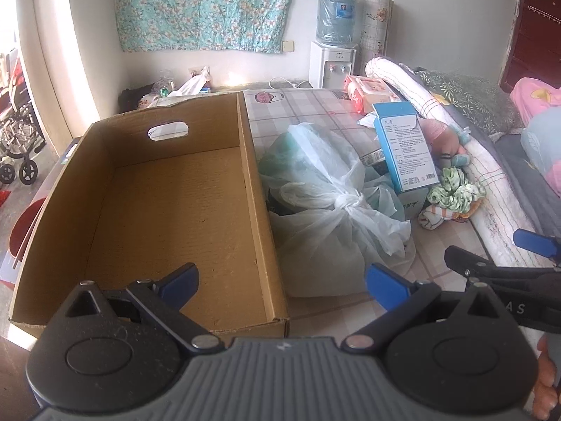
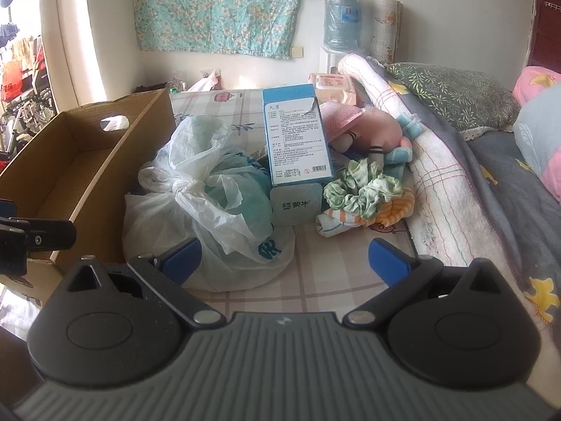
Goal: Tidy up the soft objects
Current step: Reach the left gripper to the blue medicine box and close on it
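I have both grippers spread wide and holding nothing. The left gripper (image 1: 280, 282) hangs over the near edge of the empty cardboard box (image 1: 168, 217), its left finger above the box floor and its right finger over the knotted plastic bag (image 1: 333, 217) just beside the box's right wall. The right gripper (image 2: 284, 259) hangs over the checked mat (image 2: 343, 273), with the same bag (image 2: 210, 203) under its left finger.

The soft things I mean to gather lie ahead and to the right of the right gripper: a crumpled green floral cloth (image 2: 364, 189) resting on an orange-and-white striped cloth (image 2: 350, 221), and behind them a pink plush toy (image 2: 371, 129) tucked against the rolled white blanket (image 2: 438, 182). A tall blue carton (image 2: 298, 133) stands upright just left of that pile (it is stiff, so I judge it no part of the job).

What matters for the coming move: the cloth pile sits forward and right of my right fingers, near the blanket, and well apart from the box, which lies to the left beyond the bag. The right gripper is plainly nearer the cloths, the left nearer the box. The green cloth is a bunched heap with no clear long axis, so I would come down on its top and carry it left over the bag.
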The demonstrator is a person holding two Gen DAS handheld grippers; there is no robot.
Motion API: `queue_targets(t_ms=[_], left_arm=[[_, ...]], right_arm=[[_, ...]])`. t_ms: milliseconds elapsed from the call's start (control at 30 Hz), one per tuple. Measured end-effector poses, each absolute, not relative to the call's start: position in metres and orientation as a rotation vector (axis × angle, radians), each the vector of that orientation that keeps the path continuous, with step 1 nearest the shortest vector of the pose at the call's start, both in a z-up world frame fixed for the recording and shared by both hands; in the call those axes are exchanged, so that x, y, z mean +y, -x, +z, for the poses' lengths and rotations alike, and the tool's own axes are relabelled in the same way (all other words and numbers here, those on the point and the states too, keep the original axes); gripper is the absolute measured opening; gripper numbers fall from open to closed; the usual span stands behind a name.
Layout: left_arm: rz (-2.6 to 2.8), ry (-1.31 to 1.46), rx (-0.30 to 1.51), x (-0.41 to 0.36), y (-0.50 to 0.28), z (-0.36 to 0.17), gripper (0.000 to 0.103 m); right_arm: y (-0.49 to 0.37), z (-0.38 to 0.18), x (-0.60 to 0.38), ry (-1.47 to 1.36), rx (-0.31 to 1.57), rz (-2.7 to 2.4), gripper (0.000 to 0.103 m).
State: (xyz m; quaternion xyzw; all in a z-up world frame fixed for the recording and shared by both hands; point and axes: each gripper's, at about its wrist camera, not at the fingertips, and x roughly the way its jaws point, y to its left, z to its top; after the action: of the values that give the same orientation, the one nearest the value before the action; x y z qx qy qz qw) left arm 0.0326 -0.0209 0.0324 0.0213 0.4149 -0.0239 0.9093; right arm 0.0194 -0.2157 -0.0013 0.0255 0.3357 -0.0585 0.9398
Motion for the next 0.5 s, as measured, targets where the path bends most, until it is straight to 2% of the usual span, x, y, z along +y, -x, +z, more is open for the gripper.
queue_targets(t_ms=[167,500], left_arm=[[-0.116,-0.151,0.815,-0.033,-0.068,0.051,0.103],[-0.476,-0.130,0.948,-0.072,-0.155,0.037,0.100]], right_arm=[[-0.028,0.008,-0.239,-0.064,0.607,-0.136,0.102],[-0.070,0.010,-0.303,-0.241,0.503,-0.132,0.102]])
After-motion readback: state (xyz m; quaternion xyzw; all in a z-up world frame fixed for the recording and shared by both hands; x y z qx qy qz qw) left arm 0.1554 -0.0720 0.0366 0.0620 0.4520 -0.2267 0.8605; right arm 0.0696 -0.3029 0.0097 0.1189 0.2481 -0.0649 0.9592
